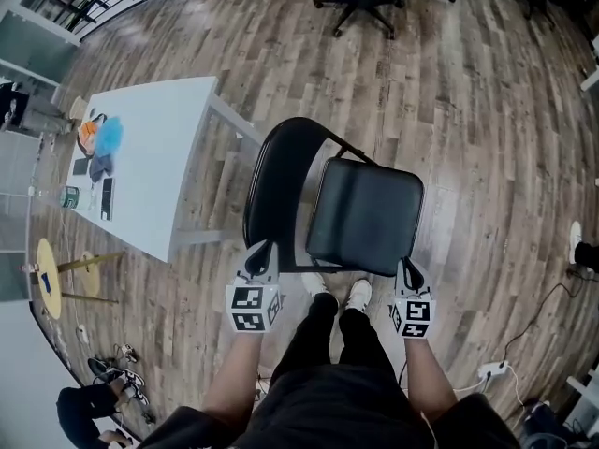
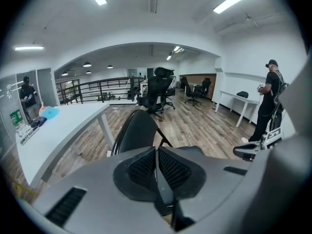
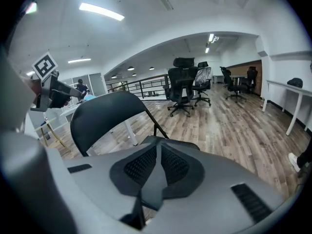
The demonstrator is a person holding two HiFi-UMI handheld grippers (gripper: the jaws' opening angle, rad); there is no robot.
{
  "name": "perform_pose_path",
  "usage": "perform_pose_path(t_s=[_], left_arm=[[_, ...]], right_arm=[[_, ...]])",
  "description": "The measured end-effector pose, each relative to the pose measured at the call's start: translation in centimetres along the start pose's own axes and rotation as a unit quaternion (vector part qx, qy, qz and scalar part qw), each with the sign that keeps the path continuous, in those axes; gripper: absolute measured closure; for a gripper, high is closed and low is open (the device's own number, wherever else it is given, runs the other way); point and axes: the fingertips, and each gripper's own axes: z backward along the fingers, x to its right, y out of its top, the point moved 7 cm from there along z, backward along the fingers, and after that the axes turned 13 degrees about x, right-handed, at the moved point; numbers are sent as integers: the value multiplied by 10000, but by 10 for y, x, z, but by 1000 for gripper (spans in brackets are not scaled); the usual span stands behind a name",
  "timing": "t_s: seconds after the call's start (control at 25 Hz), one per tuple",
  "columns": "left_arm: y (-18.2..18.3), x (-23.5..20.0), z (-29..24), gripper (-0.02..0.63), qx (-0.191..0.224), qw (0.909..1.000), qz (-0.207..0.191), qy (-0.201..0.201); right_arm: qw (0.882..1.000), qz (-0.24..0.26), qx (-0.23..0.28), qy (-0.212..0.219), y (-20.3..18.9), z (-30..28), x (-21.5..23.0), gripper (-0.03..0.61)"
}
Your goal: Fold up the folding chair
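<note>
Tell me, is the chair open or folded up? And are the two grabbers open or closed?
Folding chair: unfolded, seat down, standing on the wood floor.
Left gripper: jaws together, holding nothing.
Right gripper: jaws together, holding nothing.
White table: standing, with small things at one end.

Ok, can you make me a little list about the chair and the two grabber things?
chair: black, open, not folded yet
stands on: wood floor
beside it: white table
left hand-held gripper: jaws together, nothing between them, close to the chair's edge
right hand-held gripper: jaws together, nothing between them, close to the chair's near corner
touching the chair: cannot tell
</note>
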Motion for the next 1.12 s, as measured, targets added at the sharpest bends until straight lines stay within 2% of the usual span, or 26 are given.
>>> perform_pose_path(t_s=[0.04, 0.08, 0.12, 0.24, 0.36, 0.6, 0.8, 0.96, 1.12], left_arm=[[2, -3, -2, 603, -37, 9999, -91, 45], [3, -7, -5, 591, -58, 9998, -179, 92], [4, -11, -7, 546, -84, 9996, -243, 136], [2, -27, -14, 410, -259, 9987, -310, 305], [-7, -45, -22, 351, -455, 9972, -343, 487], [-30, -61, -35, 318, -625, 9964, -213, 530], [-46, -66, -54, 319, -468, 9966, 607, 302], [-58, -69, -66, 319, -603, 9968, 487, 205], [-70, -76, -79, 319, -630, 9966, 525, 33]], right_arm=[[9999, -96, -88, 13, -8, -3, 2, 558], [9997, -179, -180, 26, -16, -6, 5, 524], [9993, -249, -274, 43, -24, -10, 8, 467], [9974, -430, -571, 41, -50, -19, 17, 407], [9931, -730, -919, -40, -82, -26, 30, 363], [9751, -1634, -1493, -110, -160, -52, 58, 292], [9565, -2267, -1810, -316, -218, -73, 86, 265], [9424, -2663, -1998, -325, -258, -81, 99, 245], [9162, -3520, -1905, -170, -295, -92, 106, 221]])
